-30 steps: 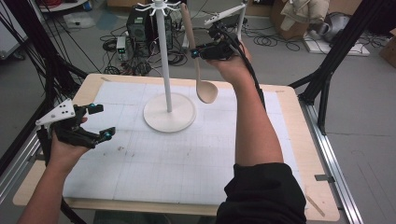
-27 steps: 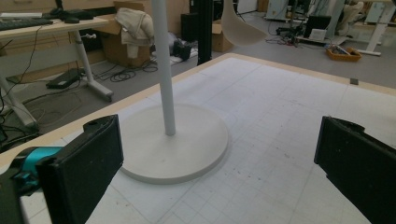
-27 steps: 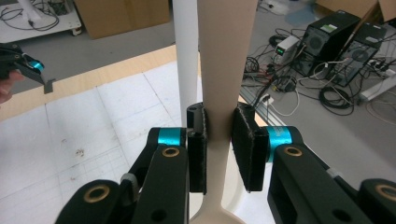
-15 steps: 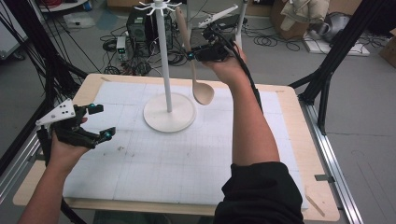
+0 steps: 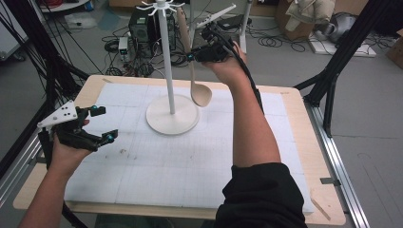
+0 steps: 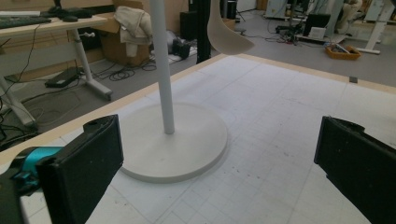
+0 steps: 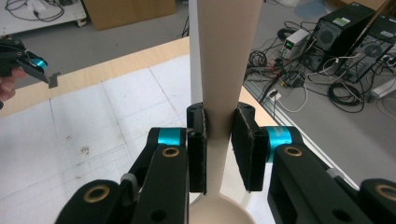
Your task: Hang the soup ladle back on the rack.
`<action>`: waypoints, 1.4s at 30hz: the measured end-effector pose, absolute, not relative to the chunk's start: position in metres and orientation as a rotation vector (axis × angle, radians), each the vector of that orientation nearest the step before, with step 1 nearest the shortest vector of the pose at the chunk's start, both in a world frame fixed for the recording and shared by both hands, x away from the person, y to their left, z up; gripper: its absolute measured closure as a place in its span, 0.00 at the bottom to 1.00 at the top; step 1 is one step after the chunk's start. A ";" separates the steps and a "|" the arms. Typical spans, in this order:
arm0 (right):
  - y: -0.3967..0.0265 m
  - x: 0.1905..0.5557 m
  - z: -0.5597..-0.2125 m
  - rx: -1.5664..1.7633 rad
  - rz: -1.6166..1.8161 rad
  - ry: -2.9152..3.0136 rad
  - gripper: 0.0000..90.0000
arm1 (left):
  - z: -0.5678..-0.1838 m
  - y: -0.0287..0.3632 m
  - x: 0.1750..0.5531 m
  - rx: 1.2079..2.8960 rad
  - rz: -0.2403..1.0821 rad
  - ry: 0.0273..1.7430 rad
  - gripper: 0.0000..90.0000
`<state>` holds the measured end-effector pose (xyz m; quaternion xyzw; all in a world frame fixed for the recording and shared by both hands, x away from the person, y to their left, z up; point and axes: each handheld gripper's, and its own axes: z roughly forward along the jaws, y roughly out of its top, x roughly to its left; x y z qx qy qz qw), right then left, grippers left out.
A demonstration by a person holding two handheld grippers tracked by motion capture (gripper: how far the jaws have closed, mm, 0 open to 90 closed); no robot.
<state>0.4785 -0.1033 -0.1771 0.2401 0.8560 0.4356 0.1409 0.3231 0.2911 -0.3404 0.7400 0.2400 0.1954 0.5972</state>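
Cables and computer cases across the floor beyond a wooden table (image 5: 294,97) with a white gridded mat (image 5: 157,171) on top. On the mat: white stand (image 5: 166,61), hooks (image 5: 161,5) at its head.

Right tongs (image 5: 191,57): pressed onto the flat handle of the spoon (image 5: 201,94), pads tight on both faces in the right gripper view. Holds it bowl-down, clear of the mat, just beside the pole.

Against the two earlier pictures: sits slightly closer to the pole, handle tip up near the hooks, height about the same.

Left tongs (image 5: 102,124): spread wide, nothing between, hovering near the left edge of the mat. Unmoved.

Reads as hanging step under way, approach nearly done, not yet hooked. Cannot tell whether the handle has a hole. Likely calls for fine sideways alignment, then settling onto a hook before release.
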 end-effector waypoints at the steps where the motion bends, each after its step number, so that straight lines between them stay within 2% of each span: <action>1: -0.102 0.479 -0.176 0.691 1.251 2.473 0.86 | -0.340 0.291 0.323 1.716 0.454 0.558 0.02; 14: -0.096 0.480 -0.179 0.711 1.235 2.465 0.82 | -0.342 0.295 0.323 1.716 0.454 0.561 0.02; 15: -0.098 0.479 -0.180 0.713 1.268 2.439 0.69 | -0.342 0.295 0.323 1.723 0.455 0.563 0.02; 18: -0.106 0.475 -0.180 0.722 1.305 2.421 0.63 | -0.342 0.294 0.323 1.726 0.450 0.565 0.02; 31: -0.150 0.445 -0.186 0.747 1.376 2.370 0.49 | -0.340 0.287 0.323 1.729 0.442 0.552 0.02; 42: -0.179 0.405 -0.207 0.772 1.348 2.314 0.31 | -0.341 0.284 0.322 1.731 0.427 0.553 0.02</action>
